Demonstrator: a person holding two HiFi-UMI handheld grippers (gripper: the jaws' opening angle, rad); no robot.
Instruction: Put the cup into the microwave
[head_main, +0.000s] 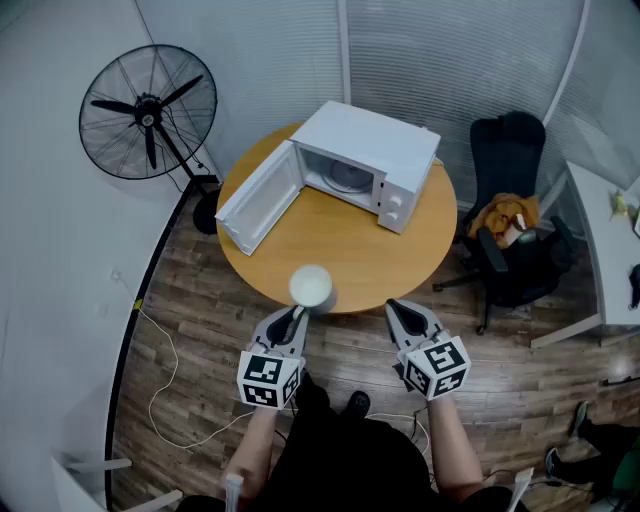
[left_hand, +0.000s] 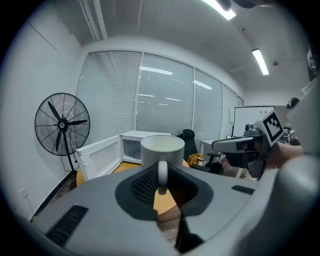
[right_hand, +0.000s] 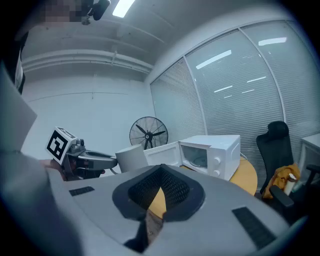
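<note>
A white cup (head_main: 311, 287) hangs upright over the near edge of the round wooden table (head_main: 340, 245). My left gripper (head_main: 297, 315) is shut on its handle (left_hand: 162, 175), which stands between the jaws in the left gripper view. Farther back on the table sits the white microwave (head_main: 365, 165), its door (head_main: 258, 198) swung wide to the left and the cavity showing a glass plate. My right gripper (head_main: 398, 308) hovers at the table's near edge, to the right of the cup, with its jaws together and nothing in them. The right gripper view shows the cup (right_hand: 131, 157) at the left.
A standing fan (head_main: 150, 110) is on the floor at the back left, with a cable trailing over the wooden floor. A black office chair (head_main: 510, 220) with an orange item on it stands right of the table, and a white desk (head_main: 600, 250) lies beyond.
</note>
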